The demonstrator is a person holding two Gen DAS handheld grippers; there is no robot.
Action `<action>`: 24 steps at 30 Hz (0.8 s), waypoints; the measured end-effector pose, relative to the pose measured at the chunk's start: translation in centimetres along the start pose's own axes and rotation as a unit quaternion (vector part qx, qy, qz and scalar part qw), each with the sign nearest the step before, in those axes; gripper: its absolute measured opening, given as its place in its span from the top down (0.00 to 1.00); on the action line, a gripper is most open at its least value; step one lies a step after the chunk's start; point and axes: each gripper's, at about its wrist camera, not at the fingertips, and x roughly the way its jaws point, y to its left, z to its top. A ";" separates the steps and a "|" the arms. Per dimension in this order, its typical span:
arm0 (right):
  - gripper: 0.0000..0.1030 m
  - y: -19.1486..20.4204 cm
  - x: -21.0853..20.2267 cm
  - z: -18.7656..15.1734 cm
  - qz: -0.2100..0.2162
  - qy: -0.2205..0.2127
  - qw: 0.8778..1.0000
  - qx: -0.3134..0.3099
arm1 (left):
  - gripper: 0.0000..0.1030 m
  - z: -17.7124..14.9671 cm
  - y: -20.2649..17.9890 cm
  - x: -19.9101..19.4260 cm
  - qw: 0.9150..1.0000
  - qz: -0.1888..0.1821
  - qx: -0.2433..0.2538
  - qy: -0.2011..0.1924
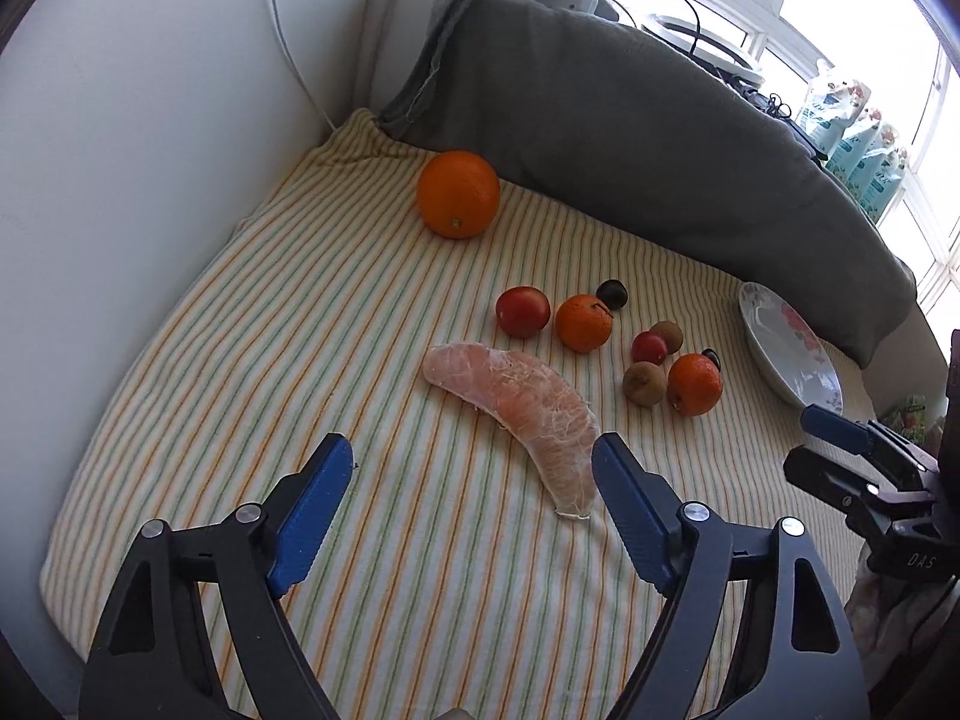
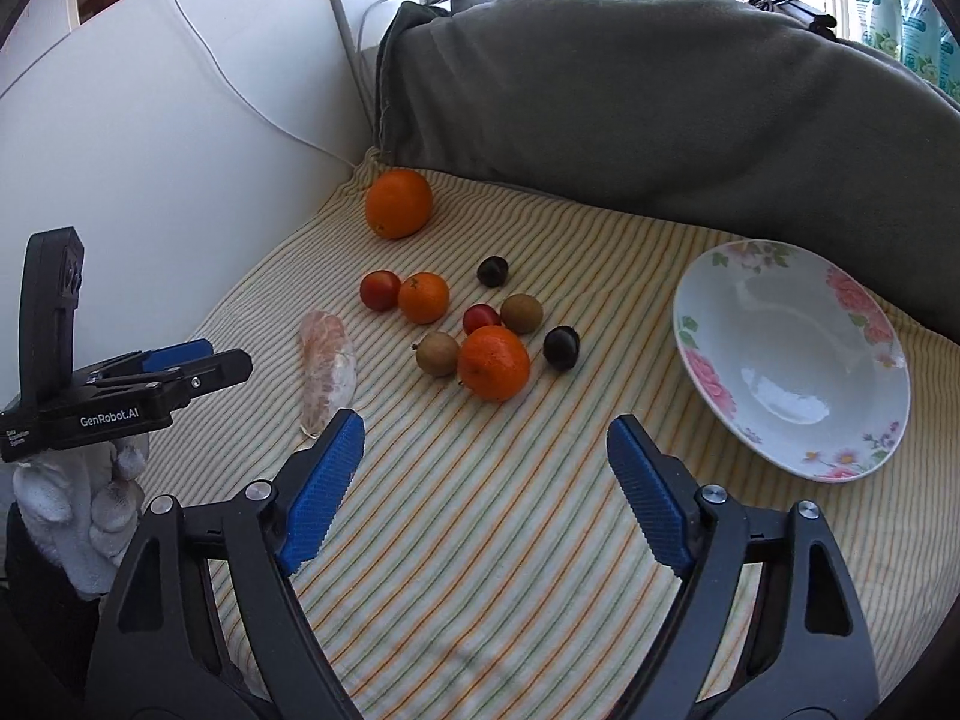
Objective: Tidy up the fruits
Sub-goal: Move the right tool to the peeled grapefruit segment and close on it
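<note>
Striped cloth covers the worktop (image 2: pixel 480 540), and on it your fruits lie loose: a peeled citrus segment (image 1: pixel 510 408) nearest, then a cluster of tangerines (image 2: pixel 493 362), tomatoes and small brown and dark fruits, with a big orange (image 2: pixel 399 203) apart by the wall. Beside them sits the flowered bowl (image 2: pixel 888 402), empty (likely the destination). Your left tool (image 1: pixel 474 468) has its jaws apart over the segment, gripping nothing; your right tool (image 2: pixel 486 444) is likewise spread and empty. "GenRobot.AI" reads on the left tool's body.
</note>
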 end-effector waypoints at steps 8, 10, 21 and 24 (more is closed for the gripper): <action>0.23 5.0 4.5 0.3 0.052 0.048 0.996 -0.055 | 0.28 1.8 1.6 2.8 0.998 -0.035 -0.037 0.044; 0.27 6.0 5.4 0.4 0.059 0.056 0.994 -0.066 | 0.28 2.1 1.6 3.4 0.997 -0.037 -0.043 0.052; 0.35 8.4 8.0 0.9 0.072 0.072 0.991 -0.083 | 0.28 3.9 1.4 6.3 0.991 -0.040 -0.088 0.093; 0.40 8.4 8.5 1.0 0.072 0.075 0.991 -0.079 | 0.28 4.2 1.1 6.8 0.991 -0.035 -0.091 0.096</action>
